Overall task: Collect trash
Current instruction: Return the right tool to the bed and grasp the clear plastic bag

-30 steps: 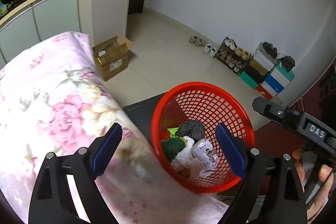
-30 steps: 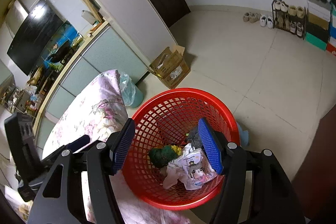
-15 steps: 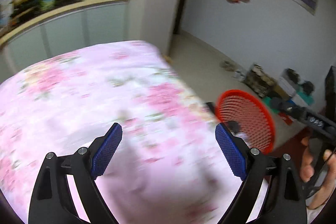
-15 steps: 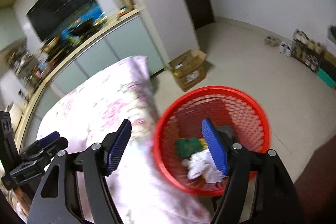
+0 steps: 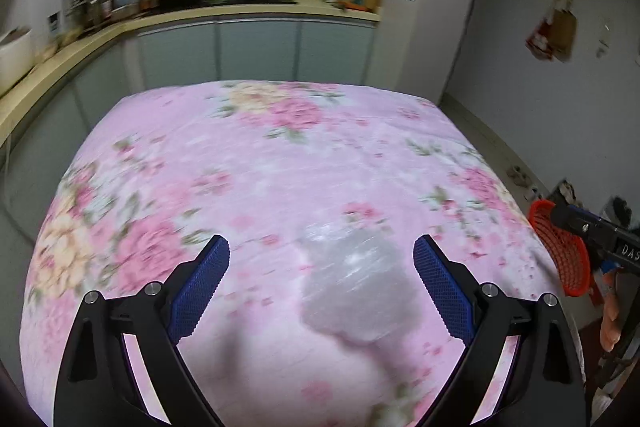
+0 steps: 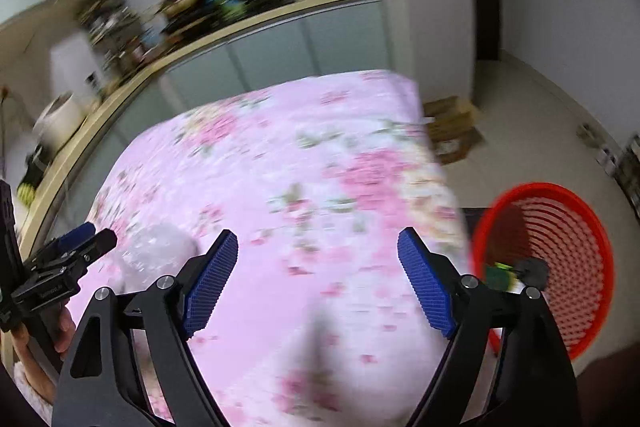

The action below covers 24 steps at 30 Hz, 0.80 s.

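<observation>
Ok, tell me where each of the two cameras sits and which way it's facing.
Left wrist: on the left gripper, angled down at the floral cloth and a clear plastic wrapper; its own open fingers show, the right gripper at the edge.
Right wrist: on the right gripper, angled down over the cloth, red basket to its right; open, empty fingers.
Shared: cloth, wrapper, basket, kitchen counter.

Pink floral cloth [image 5: 280, 163] bears a crumpled clear plastic bag [image 5: 356, 287]
</observation>
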{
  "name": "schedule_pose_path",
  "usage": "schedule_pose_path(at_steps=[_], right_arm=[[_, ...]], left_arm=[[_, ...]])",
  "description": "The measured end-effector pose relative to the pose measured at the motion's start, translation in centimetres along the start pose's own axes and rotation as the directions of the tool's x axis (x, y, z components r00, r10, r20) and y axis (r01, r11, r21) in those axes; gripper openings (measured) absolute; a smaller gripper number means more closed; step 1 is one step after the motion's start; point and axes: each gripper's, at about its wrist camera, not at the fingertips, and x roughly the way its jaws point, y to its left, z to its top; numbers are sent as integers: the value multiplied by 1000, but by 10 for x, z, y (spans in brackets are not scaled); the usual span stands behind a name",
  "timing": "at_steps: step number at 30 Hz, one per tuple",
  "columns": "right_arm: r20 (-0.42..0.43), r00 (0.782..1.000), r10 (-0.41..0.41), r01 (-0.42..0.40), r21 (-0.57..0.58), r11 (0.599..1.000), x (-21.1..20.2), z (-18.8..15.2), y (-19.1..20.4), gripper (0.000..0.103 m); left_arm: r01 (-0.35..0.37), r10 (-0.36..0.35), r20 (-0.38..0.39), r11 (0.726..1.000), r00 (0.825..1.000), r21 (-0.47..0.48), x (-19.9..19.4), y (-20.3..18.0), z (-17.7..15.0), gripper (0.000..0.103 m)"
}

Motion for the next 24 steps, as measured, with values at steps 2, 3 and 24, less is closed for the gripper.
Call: schedule_pose_path(at_steps=[2, 3, 24], right_arm=[[-26, 999, 29, -30, -40, 999, 9, -1, 21, 81], [-40, 998, 43, -46, -61, 997, 13, -2, 31, 81], [-200, 975, 99, -155, -290, 944, 89, -27, 161, 89]], left_arm=[[-13, 13, 4, 999, 1000, -41, -7, 19, -6, 90], [-20, 20, 7, 998, 1000, -60, -9, 27, -8, 90], [-86, 89, 4, 977, 996, -197, -28, 105, -35, 90]])
